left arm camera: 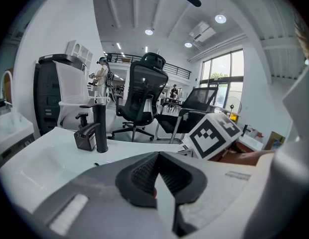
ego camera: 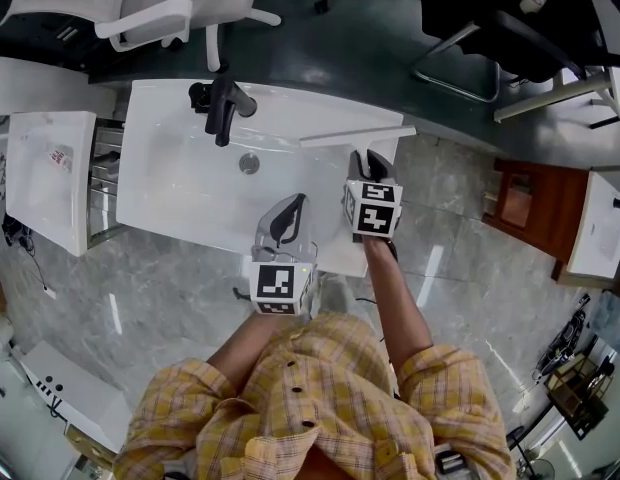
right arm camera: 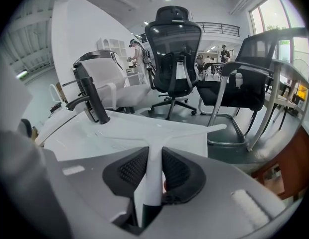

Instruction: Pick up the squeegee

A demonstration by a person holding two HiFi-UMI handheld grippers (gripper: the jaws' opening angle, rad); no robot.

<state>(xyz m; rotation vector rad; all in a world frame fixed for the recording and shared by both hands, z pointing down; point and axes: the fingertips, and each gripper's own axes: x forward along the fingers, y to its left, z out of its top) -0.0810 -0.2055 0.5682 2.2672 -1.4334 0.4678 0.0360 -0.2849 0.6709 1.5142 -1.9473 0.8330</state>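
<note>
A white T-shaped squeegee lies along the right rim of the white washbasin, its blade pointing across the far edge. My right gripper is shut on its handle. In the right gripper view the handle runs between the two black pads, with the blade just beyond them. My left gripper hovers over the basin's near edge, left of the right one. Its pads meet with nothing between them. A black faucet stands at the basin's back.
A white cabinet adjoins the basin on the left. Office chairs stand behind it. A brown wooden stool is at the right on the grey tile floor. The black faucet rises left of the squeegee.
</note>
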